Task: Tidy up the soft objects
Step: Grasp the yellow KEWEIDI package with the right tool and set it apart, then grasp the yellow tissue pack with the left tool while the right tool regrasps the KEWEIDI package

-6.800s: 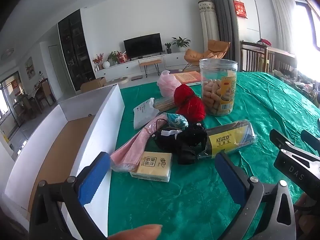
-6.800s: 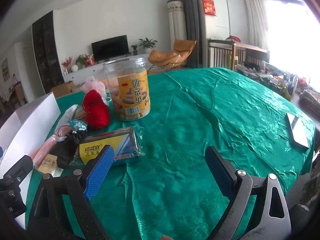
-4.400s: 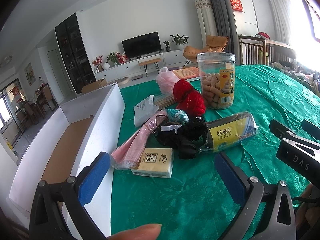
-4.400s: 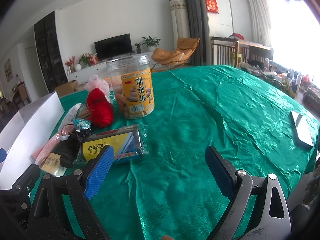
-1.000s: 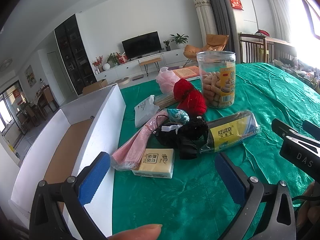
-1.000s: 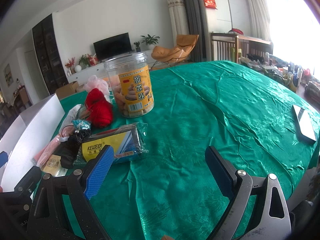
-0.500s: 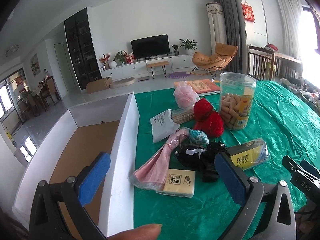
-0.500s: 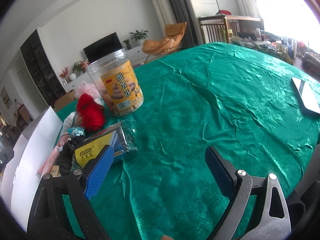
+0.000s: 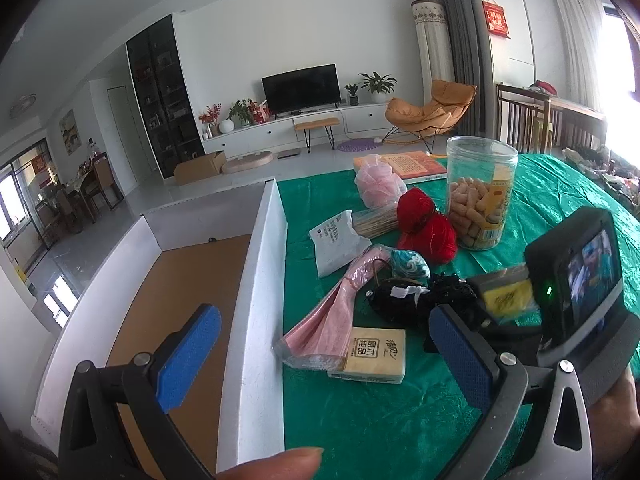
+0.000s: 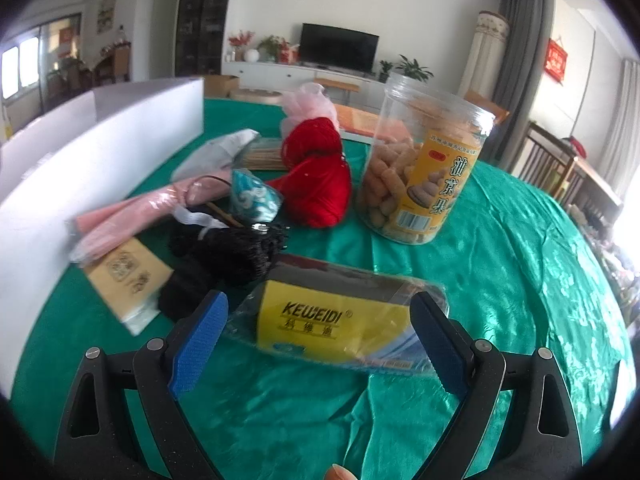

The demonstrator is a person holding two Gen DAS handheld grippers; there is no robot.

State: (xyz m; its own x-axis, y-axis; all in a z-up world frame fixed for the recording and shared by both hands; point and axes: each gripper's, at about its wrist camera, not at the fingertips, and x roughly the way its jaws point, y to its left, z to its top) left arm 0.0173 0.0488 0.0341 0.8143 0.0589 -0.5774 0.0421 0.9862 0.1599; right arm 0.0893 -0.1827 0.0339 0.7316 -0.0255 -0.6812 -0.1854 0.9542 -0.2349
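Right gripper (image 10: pixel 318 344) fingers spread wide either side of the yellow pack (image 10: pixel 336 318) on the bench (image 10: pixel 520 280), gripping nothing. Left gripper (image 9: pixel 324 356) gapes empty over the box wall (image 9: pixel 260 280); tissues (image 9: pixel 374 354) at 1 o'clock.

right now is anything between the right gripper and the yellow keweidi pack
Nothing visible does. The right gripper is open, its blue pads flanking the near end of the KEWEIDI pack, with only bare green tablecloth in front. The black mesh bundle lies close beside the pack, on its left.
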